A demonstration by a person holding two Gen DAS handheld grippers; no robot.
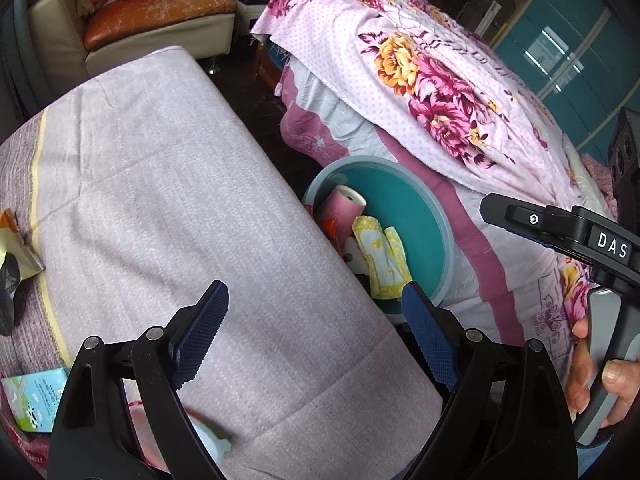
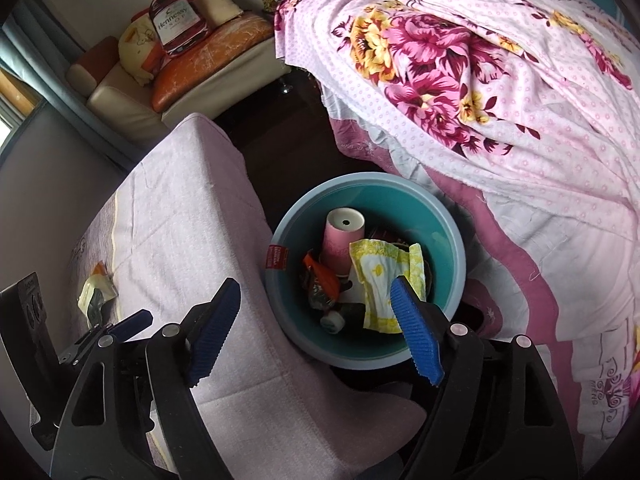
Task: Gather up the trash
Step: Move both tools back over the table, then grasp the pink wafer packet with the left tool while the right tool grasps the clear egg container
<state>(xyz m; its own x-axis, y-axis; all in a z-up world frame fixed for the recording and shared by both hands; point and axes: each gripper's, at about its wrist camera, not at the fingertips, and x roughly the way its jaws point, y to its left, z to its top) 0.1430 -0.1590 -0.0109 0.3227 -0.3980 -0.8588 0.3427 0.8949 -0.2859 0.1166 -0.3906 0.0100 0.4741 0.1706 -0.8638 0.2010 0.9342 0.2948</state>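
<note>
A teal trash bin stands on the floor between a cloth-covered table and the bed. It holds a pink paper cup, a yellow-and-white wrapper, an orange wrapper and other scraps. The bin also shows in the left wrist view. My right gripper is open and empty, just above the bin's near rim. My left gripper is open and empty over the table's edge. On the table lie a foil wrapper, a green-and-white packet and a white crumpled scrap.
A bed with a floral pink sheet fills the right side. A cream sofa with an orange cushion stands at the back. The right gripper's body and the holding hand show at the right of the left wrist view. The dark floor runs between table and bed.
</note>
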